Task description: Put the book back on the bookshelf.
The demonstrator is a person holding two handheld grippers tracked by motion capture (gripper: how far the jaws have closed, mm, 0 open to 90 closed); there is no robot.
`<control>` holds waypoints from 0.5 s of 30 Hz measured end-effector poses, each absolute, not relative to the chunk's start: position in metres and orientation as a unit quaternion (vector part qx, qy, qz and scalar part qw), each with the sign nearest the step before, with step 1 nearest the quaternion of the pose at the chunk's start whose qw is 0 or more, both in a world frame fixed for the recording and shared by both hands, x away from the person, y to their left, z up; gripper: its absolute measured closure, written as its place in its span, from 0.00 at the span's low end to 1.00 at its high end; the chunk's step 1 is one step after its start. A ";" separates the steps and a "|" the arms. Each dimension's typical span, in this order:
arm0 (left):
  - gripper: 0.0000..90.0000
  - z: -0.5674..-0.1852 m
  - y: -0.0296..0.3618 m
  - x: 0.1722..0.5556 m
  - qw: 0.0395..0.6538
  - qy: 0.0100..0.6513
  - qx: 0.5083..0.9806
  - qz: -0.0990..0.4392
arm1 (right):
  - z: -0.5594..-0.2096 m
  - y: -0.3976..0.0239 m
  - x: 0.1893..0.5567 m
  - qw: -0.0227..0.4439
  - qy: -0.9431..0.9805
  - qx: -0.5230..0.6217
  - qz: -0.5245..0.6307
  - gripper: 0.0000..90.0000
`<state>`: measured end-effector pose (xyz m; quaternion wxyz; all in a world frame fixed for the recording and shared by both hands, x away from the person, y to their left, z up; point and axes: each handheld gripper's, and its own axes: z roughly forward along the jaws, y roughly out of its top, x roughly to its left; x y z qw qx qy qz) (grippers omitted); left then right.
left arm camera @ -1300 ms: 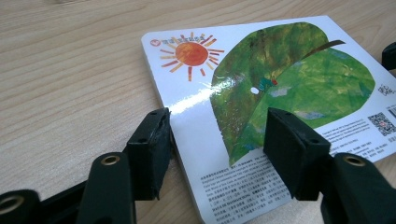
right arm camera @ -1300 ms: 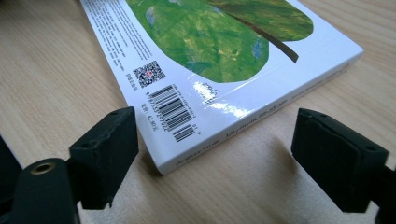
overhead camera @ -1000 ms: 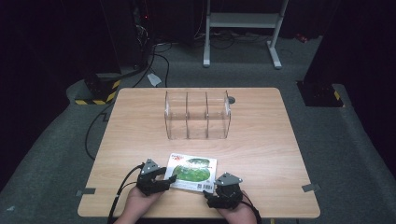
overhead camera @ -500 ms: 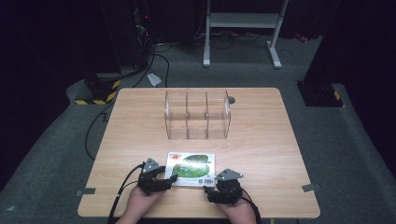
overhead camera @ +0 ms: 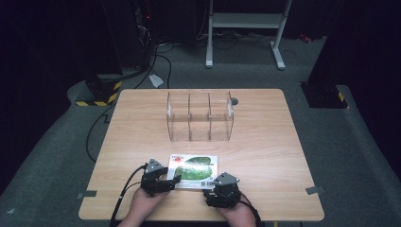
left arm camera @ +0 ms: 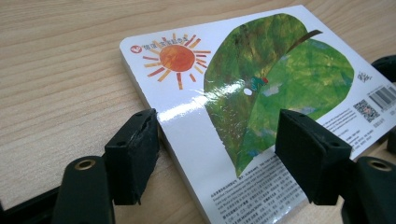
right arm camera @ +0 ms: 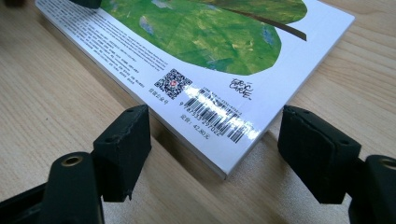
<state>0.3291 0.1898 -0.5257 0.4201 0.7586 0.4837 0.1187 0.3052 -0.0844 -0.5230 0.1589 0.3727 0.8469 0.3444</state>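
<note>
Glossy board book (overhead camera: 194, 167) (green leaf, orange sun) lies flat on pale wood-grain bench (overhead camera: 265, 156) — near edge. Left claw (left arm camera: 219, 140) and right claw (right arm camera: 219, 140) gape at its corners; clear three-bay box (overhead camera: 200, 117) behind.

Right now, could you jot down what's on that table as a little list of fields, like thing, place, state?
table: light wood
book: lies flat near the person's edge, back cover up, green leaf and orange sun printed on it
clear organiser: three compartments, stands beyond the book, apart from it
left gripper: open, jaws astride the book's sun-side corner
right gripper: open, jaws astride the barcode corner
book lifted: no sign of it
</note>
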 end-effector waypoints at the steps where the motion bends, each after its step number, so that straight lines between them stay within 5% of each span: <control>1: 0.34 -0.526 0.190 0.329 0.420 0.484 0.759 0.119 | -0.523 -0.084 0.305 0.159 0.847 0.373 0.344 0.28; 15: 0.41 -0.516 0.190 0.322 0.437 0.478 0.747 0.149 | -0.525 -0.083 0.302 0.167 0.841 0.377 0.350 0.27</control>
